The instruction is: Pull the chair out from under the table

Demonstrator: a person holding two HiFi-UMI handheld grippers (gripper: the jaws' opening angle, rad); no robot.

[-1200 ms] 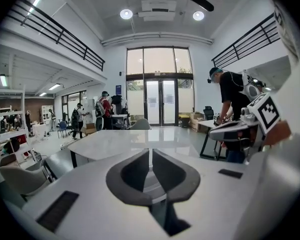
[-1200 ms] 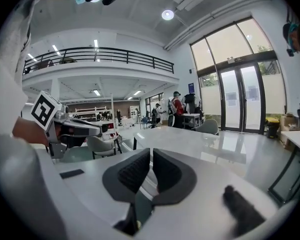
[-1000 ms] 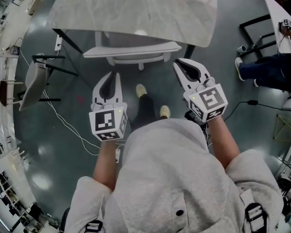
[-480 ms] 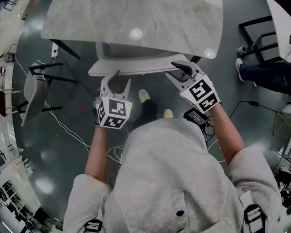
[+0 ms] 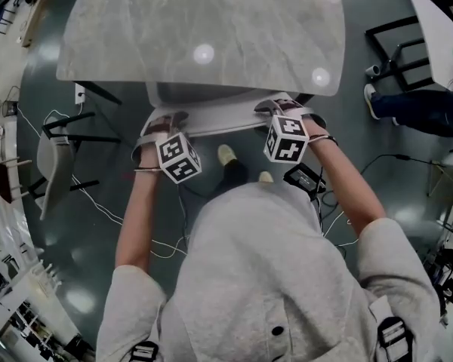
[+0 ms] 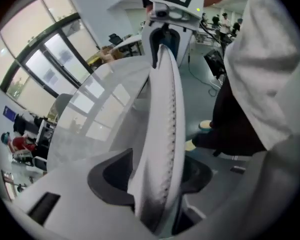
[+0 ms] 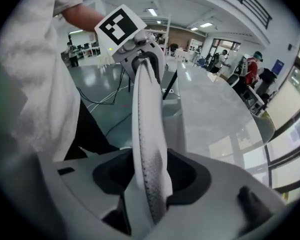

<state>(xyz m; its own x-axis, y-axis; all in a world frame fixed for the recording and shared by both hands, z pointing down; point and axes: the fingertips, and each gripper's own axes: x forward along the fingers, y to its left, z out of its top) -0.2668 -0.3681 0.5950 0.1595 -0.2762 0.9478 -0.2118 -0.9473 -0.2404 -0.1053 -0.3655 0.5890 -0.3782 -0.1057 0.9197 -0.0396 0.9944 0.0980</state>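
A white chair's backrest (image 5: 211, 118) shows just past the near edge of the marble table (image 5: 204, 29), its seat hidden beneath. My left gripper (image 5: 160, 124) straddles the left end of the backrest's top edge and my right gripper (image 5: 276, 110) the right end. Both jaws have just been opening. In the left gripper view the perforated backrest (image 6: 162, 134) runs between the open left gripper's (image 6: 155, 184) jaws, with gaps beside the dark pads, and the right gripper (image 6: 165, 14) sits at its far end. The right gripper view shows the backrest (image 7: 146, 134) likewise inside the open right gripper (image 7: 150, 179).
A second grey chair (image 5: 49, 149) stands on the floor to the left, with white cables (image 5: 106, 210) trailing near it. A seated person's legs (image 5: 415, 108) and a black frame (image 5: 396, 40) are at the right. My own shoes (image 5: 226, 155) stand just behind the chair.
Both grippers have dropped and moved forward from in front of my body onto the backrest's top edge, rolling as they went. Their jaws have spread wider around the edge.
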